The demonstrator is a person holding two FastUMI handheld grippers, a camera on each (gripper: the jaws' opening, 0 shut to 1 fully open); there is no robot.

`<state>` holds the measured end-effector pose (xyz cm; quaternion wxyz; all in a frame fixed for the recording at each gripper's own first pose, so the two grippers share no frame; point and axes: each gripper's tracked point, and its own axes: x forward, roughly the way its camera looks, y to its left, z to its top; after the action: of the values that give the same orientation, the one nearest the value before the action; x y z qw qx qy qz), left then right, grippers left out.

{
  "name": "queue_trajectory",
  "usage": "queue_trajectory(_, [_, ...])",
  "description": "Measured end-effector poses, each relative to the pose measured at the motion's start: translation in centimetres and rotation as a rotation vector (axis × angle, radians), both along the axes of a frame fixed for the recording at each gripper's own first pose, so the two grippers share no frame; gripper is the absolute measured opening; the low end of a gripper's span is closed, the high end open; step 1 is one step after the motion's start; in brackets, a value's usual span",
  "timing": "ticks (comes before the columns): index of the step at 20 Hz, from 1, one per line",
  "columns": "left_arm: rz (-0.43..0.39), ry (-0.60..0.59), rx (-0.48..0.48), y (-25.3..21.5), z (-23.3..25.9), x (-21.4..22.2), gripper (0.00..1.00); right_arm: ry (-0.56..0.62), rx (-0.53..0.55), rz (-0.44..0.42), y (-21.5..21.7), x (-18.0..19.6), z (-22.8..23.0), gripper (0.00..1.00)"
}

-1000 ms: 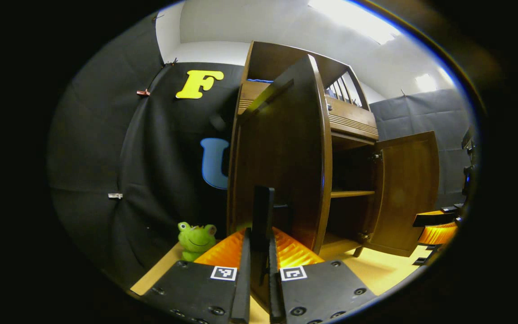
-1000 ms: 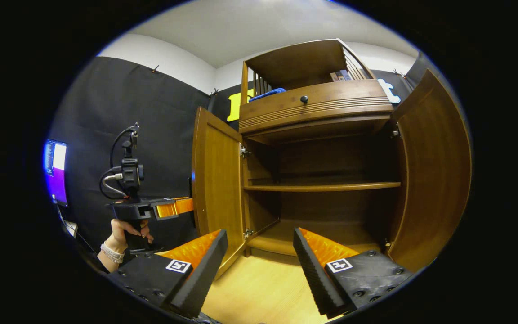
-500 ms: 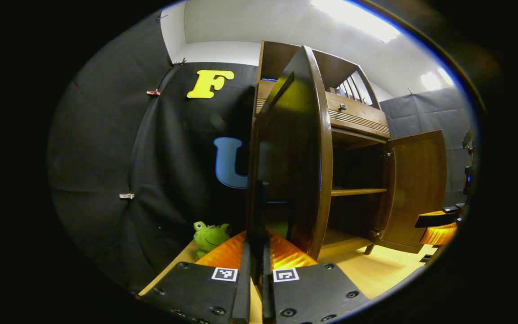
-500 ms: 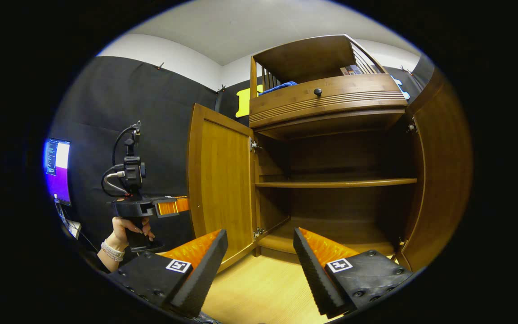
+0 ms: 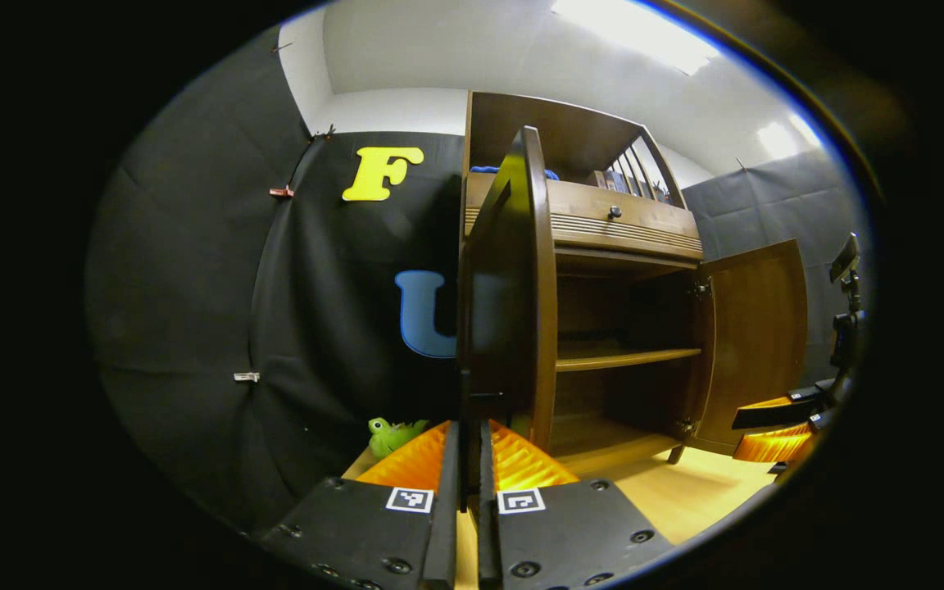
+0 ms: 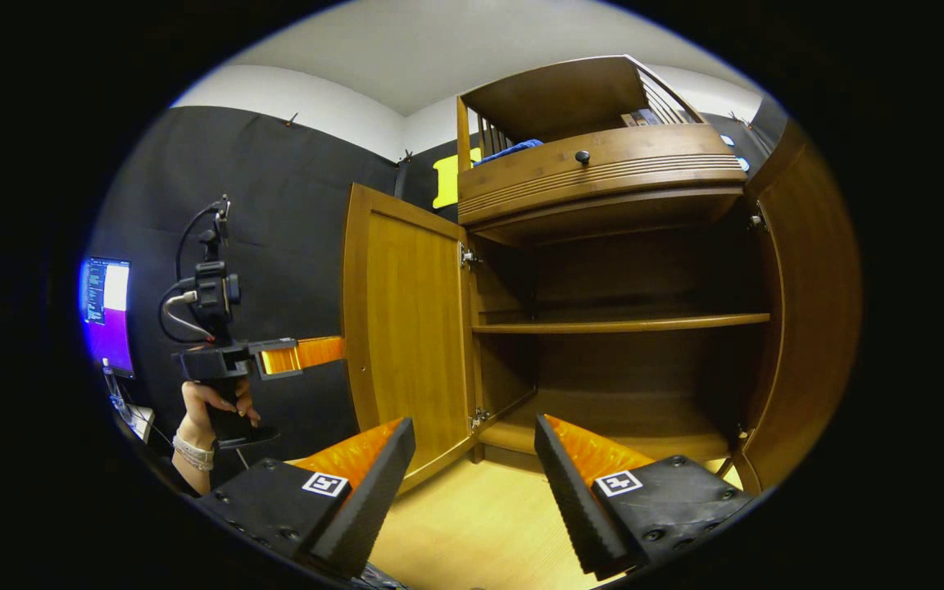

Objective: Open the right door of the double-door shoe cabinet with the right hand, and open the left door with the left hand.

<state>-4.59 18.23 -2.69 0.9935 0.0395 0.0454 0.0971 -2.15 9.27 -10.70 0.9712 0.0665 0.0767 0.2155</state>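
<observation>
**Holding the left door by its handle, both doors of the shoe cabinet standing open**

Left gripper view, left to right:
- Green frog toy [image 5: 390, 434]: on the counter [image 5: 685, 492], near the booth wall, just left of my fingers.
- My left gripper [image 5: 469, 459]: fingers drawn narrow, pinching the dark upright handle [image 5: 464, 410] of the left door between them.
- Left door [image 5: 513, 303]: swung out and seen almost edge-on, straight ahead of me.
- Shoe cabinet [image 5: 603, 225]: on the counter, interior exposed. One shelf [image 5: 628, 356] runs across the middle and is bare.
- Right door [image 5: 755, 344]: open, hinged at the far side of the cabinet.
- My right gripper [image 5: 771, 426]: at the far right, low down, apart from the right door.

Right gripper view, left to right:
- Lit screen [image 6: 107, 315]: at the far left edge.
- Hand [image 6: 210, 401]: wrapped round the grip of the left gripper, whose fingers reach behind the left door's outer edge.
- Left door: inner face toward me, wide open.
- Right gripper: fingers spread wide, holding nothing, pointed at the cabinet's lower opening.
- Drawer with a round knob [image 6: 582, 156]: above the opening, closed. A blue cloth [image 6: 513, 150] lies on the top tier behind it.
- Right door: open at the right edge, inner face toward me.
</observation>
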Motion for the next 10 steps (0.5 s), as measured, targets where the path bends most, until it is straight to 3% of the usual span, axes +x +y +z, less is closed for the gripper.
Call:
queue_trajectory(5, [0.057, -0.012, -0.028, -1.1, 1.7, -2.5, 0.14, -0.004, -0.003, -0.019, -1.1, -0.8, 0.7, 0.94])
queue_trajectory(10, [-0.002, -0.067, -0.04, -5.5, 3.9, -3.8, 0.18, -0.037, -0.025, -0.1, -3.8, -1.2, 2.2, 0.93])
